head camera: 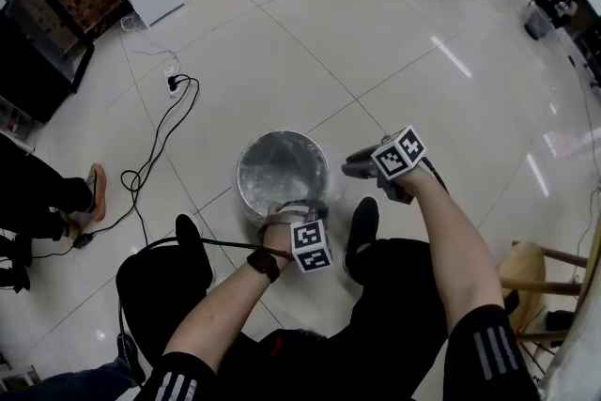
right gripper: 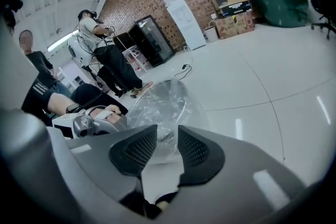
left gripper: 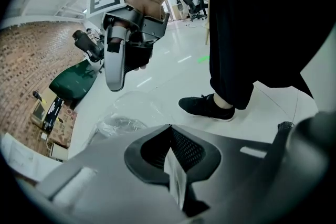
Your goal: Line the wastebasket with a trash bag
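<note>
Clear trash bag (head camera: 282,172) sits in wastebasket (head camera: 241,188); left gripper (head camera: 286,209) clamped tight at its rim, right gripper (head camera: 352,168) gapes empty

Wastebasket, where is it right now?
Head view, centre: the wastebasket stands ahead of the person's shoes, left gripper shut on the bag at its near rim, right gripper at its right.

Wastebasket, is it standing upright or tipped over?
Upright: the head view looks down into the wastebasket's round open mouth, with the clear trash bag inside.
</note>
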Available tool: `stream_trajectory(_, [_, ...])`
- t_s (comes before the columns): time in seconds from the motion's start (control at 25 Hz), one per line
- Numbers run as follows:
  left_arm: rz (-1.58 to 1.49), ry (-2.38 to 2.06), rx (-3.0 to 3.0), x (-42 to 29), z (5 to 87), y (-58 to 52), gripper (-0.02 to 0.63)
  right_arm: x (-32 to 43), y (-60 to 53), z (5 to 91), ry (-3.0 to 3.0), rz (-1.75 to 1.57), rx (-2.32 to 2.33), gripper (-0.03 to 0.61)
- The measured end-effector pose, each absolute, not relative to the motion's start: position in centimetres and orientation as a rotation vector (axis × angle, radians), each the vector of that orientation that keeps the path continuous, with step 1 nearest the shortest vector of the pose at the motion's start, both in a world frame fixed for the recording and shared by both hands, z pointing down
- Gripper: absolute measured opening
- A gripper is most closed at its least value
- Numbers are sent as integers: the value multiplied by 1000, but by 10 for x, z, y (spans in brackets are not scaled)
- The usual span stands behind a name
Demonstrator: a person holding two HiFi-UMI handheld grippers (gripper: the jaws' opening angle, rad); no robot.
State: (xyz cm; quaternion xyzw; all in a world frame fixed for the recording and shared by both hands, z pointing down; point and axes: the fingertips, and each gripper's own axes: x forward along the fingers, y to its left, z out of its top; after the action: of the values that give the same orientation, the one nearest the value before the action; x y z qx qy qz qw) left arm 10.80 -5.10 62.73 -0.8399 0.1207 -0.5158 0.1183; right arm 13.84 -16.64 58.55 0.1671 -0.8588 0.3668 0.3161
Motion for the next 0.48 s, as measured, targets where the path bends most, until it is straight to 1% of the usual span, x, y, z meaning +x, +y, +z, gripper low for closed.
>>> stream_trajectory(0.04, [-1512, 350, -2452, 108, 629, -50, 0, 135, -158, 589, -2238, 968, 409, 139])
stream_trajectory(0.16, [-1515, 350, -2439, 109, 634, -45, 0, 127, -133, 603, -2177, 949, 311, 185])
stream_trajectory(0.28, [-1516, 355, -2434, 110, 638, -42, 0, 125, -120, 616, -2145, 885, 273, 190])
stream_trajectory(0.36, [-1511, 361, -2429, 109, 637, -41, 0, 126, -119, 625, -2125, 829, 276, 165])
stream_trajectory(0.4, [-1507, 362, -2424, 108, 636, -40, 2, 127, -120, 630, -2115, 804, 284, 131])
stream_trajectory(0.48, [-1487, 362, -2416, 104, 631, -38, 29, 130, -124, 639, -2091, 764, 305, 60])
